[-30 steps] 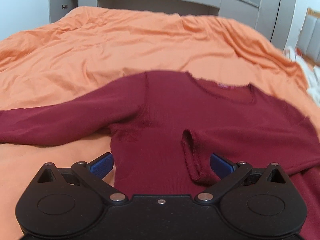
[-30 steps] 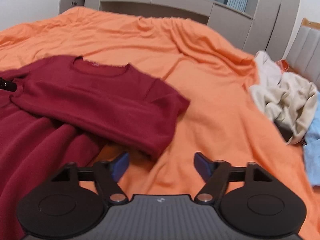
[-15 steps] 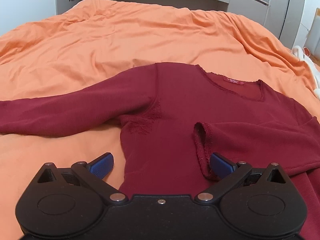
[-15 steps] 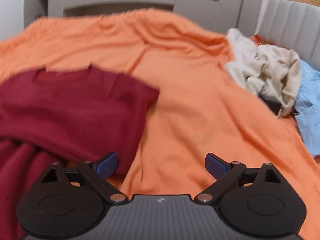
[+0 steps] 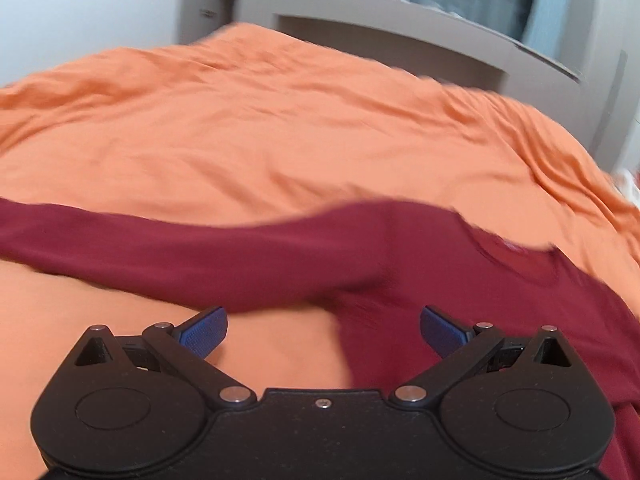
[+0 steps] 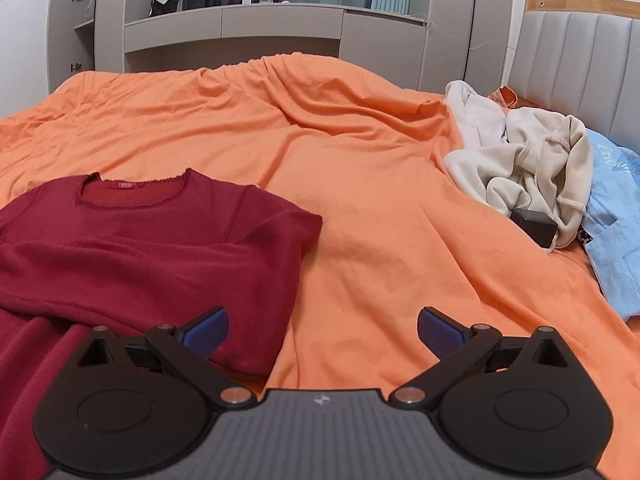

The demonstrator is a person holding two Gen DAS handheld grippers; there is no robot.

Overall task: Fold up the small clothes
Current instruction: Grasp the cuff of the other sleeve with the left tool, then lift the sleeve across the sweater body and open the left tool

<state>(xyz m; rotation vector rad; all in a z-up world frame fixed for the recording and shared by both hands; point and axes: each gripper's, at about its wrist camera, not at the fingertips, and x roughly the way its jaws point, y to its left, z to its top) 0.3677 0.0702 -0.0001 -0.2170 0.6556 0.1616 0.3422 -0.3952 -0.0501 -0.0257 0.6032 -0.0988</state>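
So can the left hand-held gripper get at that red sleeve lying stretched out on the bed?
Probably yes: the left hand-held gripper is open, the outstretched sleeve lies flat on the orange bedspread just ahead, and nothing covers it.

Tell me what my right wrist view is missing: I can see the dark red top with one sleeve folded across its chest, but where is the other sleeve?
Observer: In the left wrist view the other sleeve lies stretched straight out to the left over the orange bedspread, not yet folded.
Operator: Is the left gripper holding it?
Observer: No. The left gripper is open, with the sleeve's underarm area just ahead of its fingers.
Operator: Is that view sharp enough to trust?
Observer: It is motion-blurred; the dark red top shows its neckline only as a smear there.
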